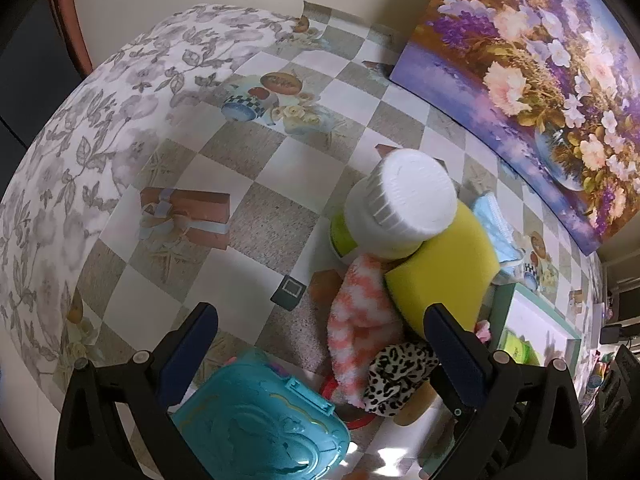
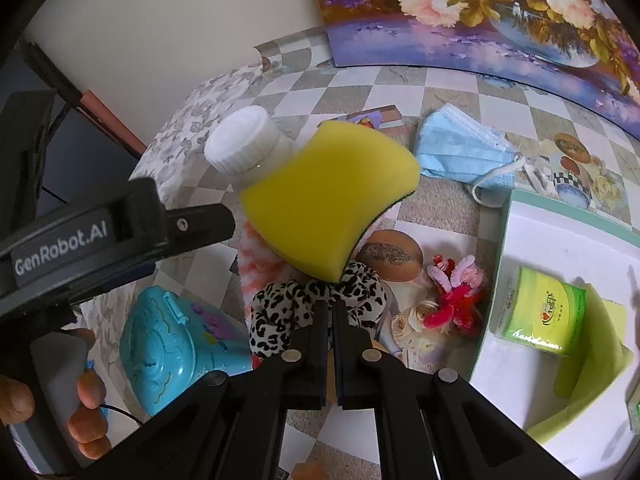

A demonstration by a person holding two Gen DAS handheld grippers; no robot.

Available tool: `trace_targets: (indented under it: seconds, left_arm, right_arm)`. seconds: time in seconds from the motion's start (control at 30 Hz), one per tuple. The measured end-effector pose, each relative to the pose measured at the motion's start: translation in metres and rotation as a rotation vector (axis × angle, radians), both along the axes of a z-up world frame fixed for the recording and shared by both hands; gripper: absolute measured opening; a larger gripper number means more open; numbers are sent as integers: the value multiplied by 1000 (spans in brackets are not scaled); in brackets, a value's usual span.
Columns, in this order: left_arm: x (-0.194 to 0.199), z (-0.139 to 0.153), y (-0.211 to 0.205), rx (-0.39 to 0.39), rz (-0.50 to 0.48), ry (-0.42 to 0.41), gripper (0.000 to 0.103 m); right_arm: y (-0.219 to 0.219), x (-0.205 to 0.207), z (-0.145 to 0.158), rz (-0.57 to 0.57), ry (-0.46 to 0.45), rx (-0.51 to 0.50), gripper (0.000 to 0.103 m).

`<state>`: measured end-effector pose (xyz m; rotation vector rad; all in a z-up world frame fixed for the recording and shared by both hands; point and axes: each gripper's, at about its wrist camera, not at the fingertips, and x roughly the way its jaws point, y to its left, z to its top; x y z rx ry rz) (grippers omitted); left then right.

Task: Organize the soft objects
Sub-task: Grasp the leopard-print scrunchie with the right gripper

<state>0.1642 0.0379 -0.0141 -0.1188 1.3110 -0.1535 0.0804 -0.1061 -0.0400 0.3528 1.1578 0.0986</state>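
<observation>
Between my right gripper's (image 2: pixel 329 308) nearly closed fingers sits a fold of the leopard-print scrunchie (image 2: pixel 316 300), pinched where it lies on the checked tablecloth (image 2: pixel 440 216) beside the pink-and-white fuzzy cloth (image 2: pixel 260 264). Above it leans the yellow sponge (image 2: pixel 328 200) against the white-capped bottle (image 2: pixel 244 142); the tray (image 2: pixel 560 208) with the green tissue pack (image 2: pixel 540 314) lies to the right. Over the turquoise toy case (image 1: pixel 256 416), my left gripper (image 1: pixel 320 340) stands spread wide and empty.

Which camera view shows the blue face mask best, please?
The right wrist view shows it best: the blue face mask lies whole on the checkered tablecloth, with its ear loop visible. In the left wrist view only an edge of the mask shows, behind the yellow sponge.
</observation>
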Motion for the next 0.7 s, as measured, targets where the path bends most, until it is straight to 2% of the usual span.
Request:
trace_targets:
  seconds: [0.47, 0.5, 0.6, 0.7]
  left_arm:
    - [3, 0, 6, -5, 26, 6, 102]
    - [4, 0, 5, -6, 26, 7, 102]
    - [4, 0, 5, -7, 25, 9, 102]
    - [4, 0, 4, -8, 27, 9, 102]
  right_arm:
    - [-3, 0, 2, -32, 10, -16, 5]
    - [-4, -1, 2, -34, 9, -17, 11]
    - [-5, -1, 3, -43, 5, -15, 51]
    - [-4, -1, 5, -46, -2, -10, 54]
